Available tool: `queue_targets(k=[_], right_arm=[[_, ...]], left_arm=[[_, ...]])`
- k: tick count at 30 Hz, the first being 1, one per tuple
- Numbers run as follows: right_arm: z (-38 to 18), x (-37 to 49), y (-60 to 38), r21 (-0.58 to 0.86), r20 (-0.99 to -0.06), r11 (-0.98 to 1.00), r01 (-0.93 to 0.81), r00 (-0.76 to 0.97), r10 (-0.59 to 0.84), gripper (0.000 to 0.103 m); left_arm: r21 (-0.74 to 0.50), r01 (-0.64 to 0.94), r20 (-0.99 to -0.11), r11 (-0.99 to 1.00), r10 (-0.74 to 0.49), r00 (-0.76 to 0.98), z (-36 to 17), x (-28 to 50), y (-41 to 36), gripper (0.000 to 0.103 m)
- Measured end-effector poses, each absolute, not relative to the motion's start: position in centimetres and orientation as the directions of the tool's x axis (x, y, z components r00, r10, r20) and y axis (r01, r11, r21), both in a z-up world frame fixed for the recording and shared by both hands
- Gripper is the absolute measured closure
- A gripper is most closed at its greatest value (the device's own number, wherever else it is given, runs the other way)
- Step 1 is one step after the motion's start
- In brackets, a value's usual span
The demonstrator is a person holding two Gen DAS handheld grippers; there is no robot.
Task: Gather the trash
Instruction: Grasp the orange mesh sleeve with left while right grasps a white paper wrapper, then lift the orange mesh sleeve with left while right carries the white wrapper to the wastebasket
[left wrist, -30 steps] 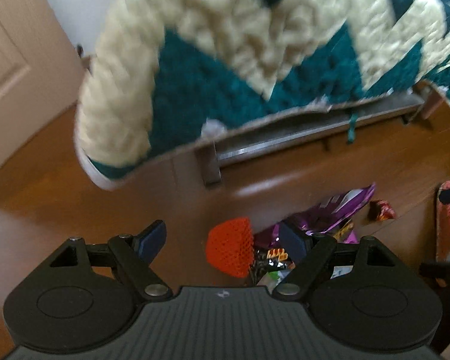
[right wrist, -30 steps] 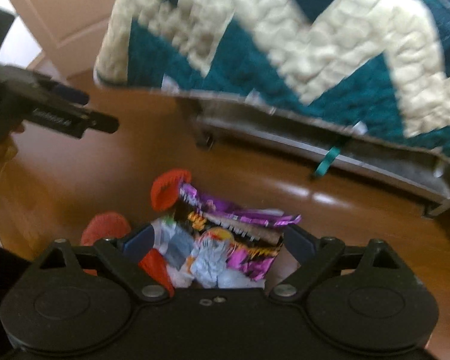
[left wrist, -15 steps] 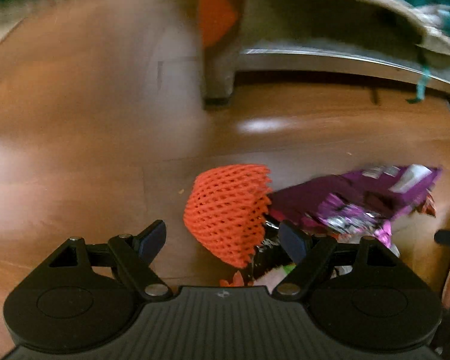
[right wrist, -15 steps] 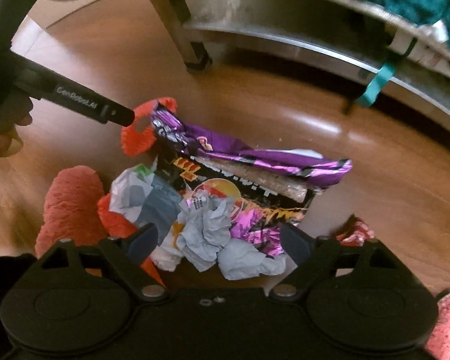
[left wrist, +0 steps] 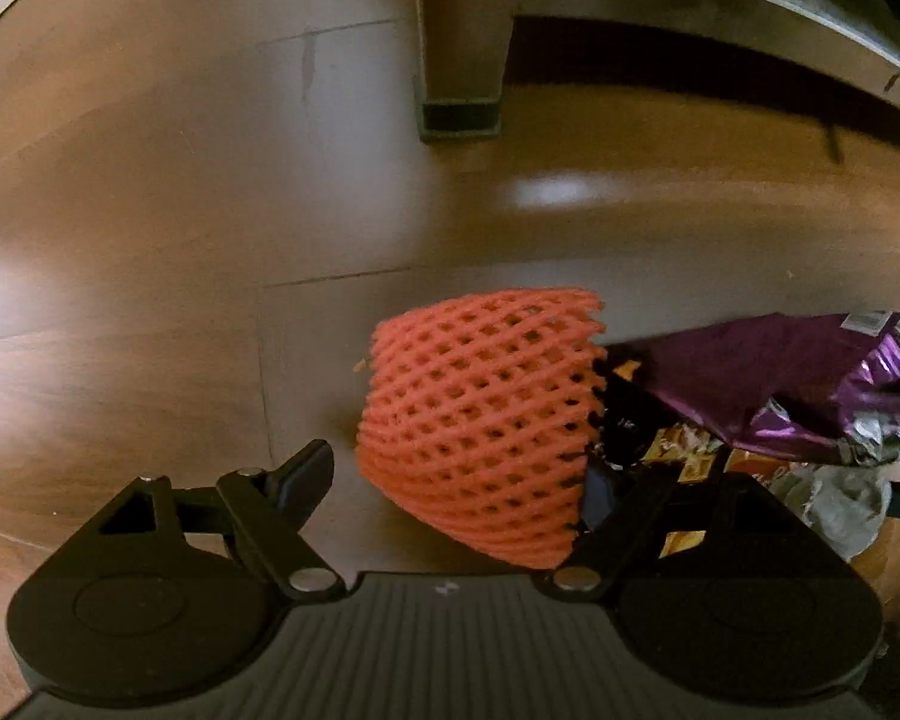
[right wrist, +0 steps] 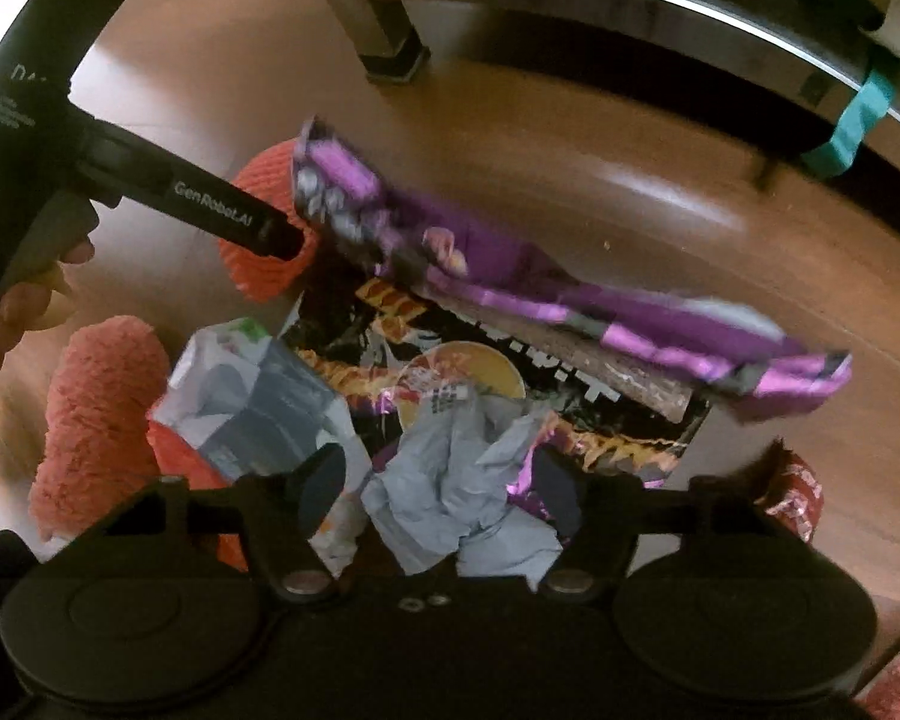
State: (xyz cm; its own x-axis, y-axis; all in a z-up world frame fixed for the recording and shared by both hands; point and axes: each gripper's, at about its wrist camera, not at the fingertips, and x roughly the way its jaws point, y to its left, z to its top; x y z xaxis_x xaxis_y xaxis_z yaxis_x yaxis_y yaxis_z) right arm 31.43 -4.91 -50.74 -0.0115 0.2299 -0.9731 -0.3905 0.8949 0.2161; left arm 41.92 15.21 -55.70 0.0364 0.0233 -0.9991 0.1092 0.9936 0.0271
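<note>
A pile of trash lies on the wooden floor. An orange foam net (left wrist: 480, 414) sits between the fingers of my left gripper (left wrist: 450, 486); the jaws are closing, the right pad is at the net and the left pad still stands clear. A purple snack bag (left wrist: 780, 378) lies to its right. My right gripper (right wrist: 441, 492) hangs over crumpled grey paper (right wrist: 456, 480), its jaws closing with the paper between them. Beyond it lie the purple bag (right wrist: 510, 276), a black and orange snack bag (right wrist: 450, 354) and a white plastic bag (right wrist: 252, 396).
A metal bed leg (left wrist: 459, 60) and rail stand just beyond the pile, with a teal strap (right wrist: 858, 120) hanging at the right. A pink fluffy slipper (right wrist: 96, 408) lies left of the trash and a small red wrapper (right wrist: 792, 492) lies to the right. A hand (right wrist: 24, 300) holds the left gripper.
Both grippers have sunk close to the floor, and the quilt has left both views. The net now lies between the left fingers. The right jaws have narrowed around the crumpled paper.
</note>
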Motion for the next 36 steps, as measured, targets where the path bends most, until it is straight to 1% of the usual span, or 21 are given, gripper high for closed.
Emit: queue_targets(k=[1,2,4,6,9,10,11,12,14,18,24,30,36], right_arm=[[-50.9,31.4,-4.9,0.208,-0.975,0.899,-0.386,-0.007,0.222,0.043],[-51.1,31.5,-4.9,0.206,-0.976,0.902,-0.379,-0.009,0.219,0.048],[-51.4,31.7,-5.1,0.205,-0.976,0.911,-0.357,-0.010,0.216,0.053],[-51.7,32.0,-5.0,0.204,-0.977,0.915,-0.349,-0.016,0.212,0.060],[-51.7,32.2,-4.7,0.193,-0.979,0.911,-0.366,-0.010,0.203,0.081],[-51.6,32.2,-4.6,0.192,-0.979,0.909,-0.370,-0.009,0.203,0.089],[-51.5,32.2,-4.6,0.192,-0.979,0.909,-0.370,-0.007,0.204,0.093],[-51.2,32.1,-4.7,0.189,-0.979,0.909,-0.371,-0.004,0.202,0.094],[-50.5,31.8,-4.9,0.189,-0.979,0.908,-0.374,0.004,0.206,0.099],[-48.7,31.1,-5.5,0.182,-0.978,0.912,-0.369,0.028,0.207,0.100],[-44.3,29.9,-6.5,0.179,-0.973,0.912,-0.368,0.070,0.220,0.100],[-37.7,28.6,-7.5,0.175,-0.962,0.914,-0.365,0.136,0.239,0.100],[-30.3,27.2,-8.3,0.188,-0.931,0.919,-0.347,0.235,0.279,0.100]], left_arm=[[0.024,0.107,-0.999,0.994,0.021,0.033,-55.8,41.9,15.3,0.035],[0.020,0.098,-1.000,0.995,0.018,0.024,-56.0,41.9,15.5,0.043],[0.020,0.075,-1.000,0.997,0.019,0.016,-56.2,41.8,15.7,0.050],[0.021,0.064,-1.000,0.998,0.020,0.015,-56.3,41.8,15.9,0.066],[0.036,0.045,-0.999,0.998,0.035,0.017,-56.3,41.8,16.0,0.081],[0.039,0.038,-0.999,0.999,0.038,0.018,-56.1,42.0,16.2,0.083],[0.038,0.029,-0.999,0.999,0.038,0.017,-56.0,42.0,16.2,0.084],[0.030,0.021,-0.999,0.999,0.030,0.018,-55.8,41.9,16.3,0.085],[0.029,0.014,-0.999,0.999,0.028,0.022,-55.4,41.7,16.4,0.087],[0.028,0.014,-0.999,1.000,0.027,0.039,-53.9,41.0,16.7,0.088],[-0.017,-0.027,-0.996,0.999,-0.015,0.089,-49.1,39.3,17.7,0.088],[-0.041,-0.026,-0.982,0.999,-0.035,0.187,-41.9,38.0,18.2,0.088],[-0.059,-0.040,-0.944,0.997,-0.043,0.328,-32.1,36.8,19.1,0.088]])
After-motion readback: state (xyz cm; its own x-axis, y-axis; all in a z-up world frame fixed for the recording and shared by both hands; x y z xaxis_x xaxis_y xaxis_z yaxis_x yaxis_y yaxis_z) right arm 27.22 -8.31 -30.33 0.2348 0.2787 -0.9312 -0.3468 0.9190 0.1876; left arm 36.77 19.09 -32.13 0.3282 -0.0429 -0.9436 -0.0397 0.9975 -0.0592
